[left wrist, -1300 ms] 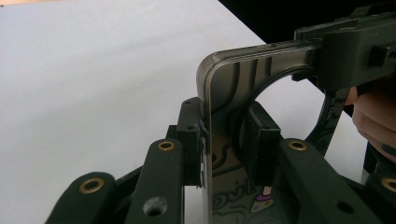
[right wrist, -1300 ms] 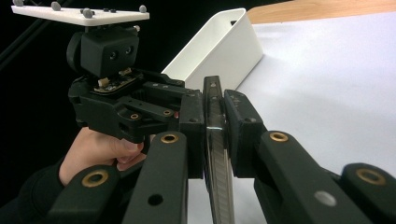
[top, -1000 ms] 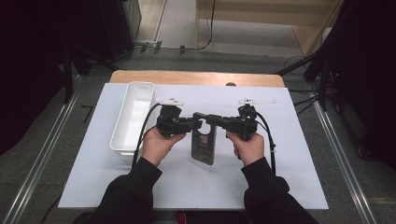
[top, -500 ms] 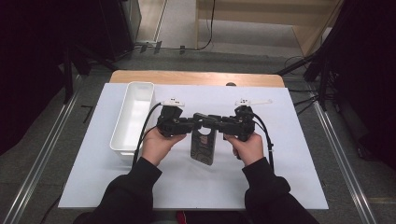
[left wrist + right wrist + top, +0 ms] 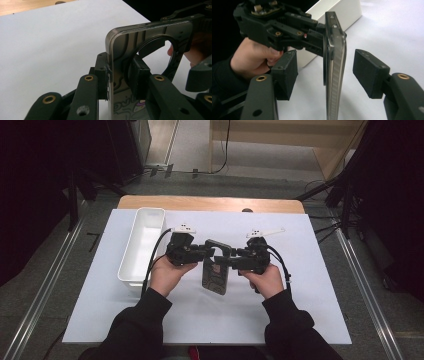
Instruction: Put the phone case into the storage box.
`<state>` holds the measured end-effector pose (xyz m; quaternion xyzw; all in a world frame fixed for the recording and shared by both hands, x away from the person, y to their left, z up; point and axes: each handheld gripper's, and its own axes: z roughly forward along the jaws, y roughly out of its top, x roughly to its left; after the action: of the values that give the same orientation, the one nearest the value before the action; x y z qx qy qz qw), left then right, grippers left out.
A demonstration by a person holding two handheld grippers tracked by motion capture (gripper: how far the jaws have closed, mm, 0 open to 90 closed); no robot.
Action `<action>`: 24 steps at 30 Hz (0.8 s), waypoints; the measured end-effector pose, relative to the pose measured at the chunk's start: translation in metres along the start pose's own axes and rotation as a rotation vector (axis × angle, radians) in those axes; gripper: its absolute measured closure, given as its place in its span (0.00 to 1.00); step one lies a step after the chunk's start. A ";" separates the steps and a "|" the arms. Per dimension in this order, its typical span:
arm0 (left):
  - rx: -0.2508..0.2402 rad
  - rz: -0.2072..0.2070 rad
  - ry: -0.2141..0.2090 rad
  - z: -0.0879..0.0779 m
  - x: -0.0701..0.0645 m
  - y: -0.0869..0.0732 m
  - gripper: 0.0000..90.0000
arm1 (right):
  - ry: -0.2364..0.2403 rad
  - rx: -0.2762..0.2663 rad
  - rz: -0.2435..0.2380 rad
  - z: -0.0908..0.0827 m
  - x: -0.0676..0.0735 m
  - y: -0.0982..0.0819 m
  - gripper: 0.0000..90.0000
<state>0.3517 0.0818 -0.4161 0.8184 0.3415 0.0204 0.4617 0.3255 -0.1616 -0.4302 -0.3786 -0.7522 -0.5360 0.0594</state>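
Observation:
A dark, see-through phone case (image 5: 215, 276) with a ring on its back stands upright on its lower edge over the white mat, between my two hands. My left gripper (image 5: 209, 251) is shut on its upper part; in the left gripper view both pads (image 5: 102, 75) press the case (image 5: 122, 47) from either side. My right gripper (image 5: 226, 261) faces it from the other side. Its jaws have just been opening. In the right gripper view the case's edge (image 5: 335, 65) stands between the pads (image 5: 368, 72), and there is a clear gap on each side.
A long white bin (image 5: 142, 245) lies at the left of the white mat (image 5: 310, 310), close behind my left hand, and its corner (image 5: 337, 10) appears in the right gripper view. The wooden table edge (image 5: 210, 202) runs along the back. Dark floor surrounds the table.
My right gripper's jaws have spread apart and come off the case. The left gripper keeps its hold, and the case and both hands stay where they were.

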 end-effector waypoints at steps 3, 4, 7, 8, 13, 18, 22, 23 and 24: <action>0.004 0.006 0.006 -0.001 0.000 0.001 0.79 | 0.005 0.006 -0.007 -0.001 0.001 -0.001 0.39; 0.004 0.004 0.005 -0.001 0.001 0.001 0.79 | 0.010 0.007 -0.013 -0.001 0.001 -0.001 0.38; 0.006 0.006 0.012 -0.003 0.002 0.001 0.79 | 0.011 0.024 -0.035 -0.001 0.001 -0.002 0.37; 0.003 0.004 0.011 -0.003 0.002 0.001 0.79 | 0.015 0.028 -0.037 -0.002 0.001 -0.003 0.36; 0.008 0.013 0.018 -0.006 0.001 0.003 0.79 | 0.030 0.036 -0.041 -0.003 0.000 -0.005 0.34; 0.013 0.017 0.017 -0.007 0.001 0.005 0.79 | 0.022 0.060 -0.069 -0.003 0.001 -0.007 0.32; 0.023 0.016 0.012 -0.009 0.002 0.005 0.79 | 0.025 0.075 -0.071 -0.003 -0.001 -0.010 0.31; 0.024 0.018 0.011 -0.009 0.002 0.005 0.79 | 0.023 0.080 -0.073 -0.003 -0.002 -0.011 0.31; 0.030 0.020 0.010 -0.009 0.002 0.005 0.79 | 0.023 0.082 -0.079 -0.003 -0.002 -0.012 0.31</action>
<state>0.3529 0.0878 -0.4072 0.8285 0.3359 0.0238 0.4475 0.3185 -0.1667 -0.4390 -0.3396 -0.7873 -0.5109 0.0622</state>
